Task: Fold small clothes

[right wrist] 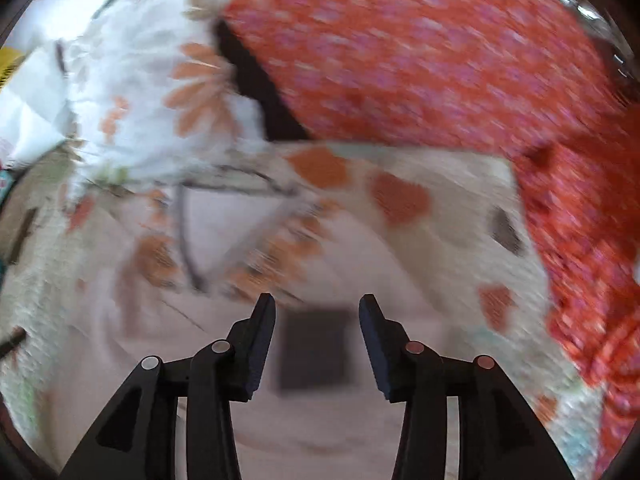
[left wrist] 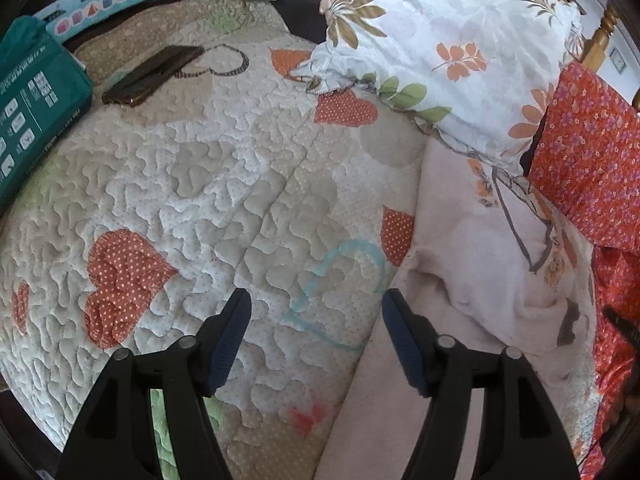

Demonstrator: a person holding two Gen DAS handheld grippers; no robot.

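Spreading across most of the left wrist view, the quilted bedspread [left wrist: 224, 184] with orange hearts carries everything else: a floral pillow [left wrist: 440, 40] at the top, a red flowered cloth [left wrist: 588, 160] at the right, and the pale pink garment [left wrist: 472, 280] lying rumpled along the lower right. The left gripper [left wrist: 316, 312] hangs released over bare quilt, its right finger just at the garment's edge. The right gripper [right wrist: 317, 312] is likewise spread apart and holds nothing, poised above the pink garment [right wrist: 320, 420] with a dark square patch [right wrist: 314, 350] between its fingers.

Judging by this, the fold has not begun; the step seems to be reaching for a grip, and the next move likely calls for each gripper to pinch an edge or corner.

Only the left view shows the phone [left wrist: 152, 76] and teal box [left wrist: 36, 112]; the right view, badly blurred, alone shows the patch.
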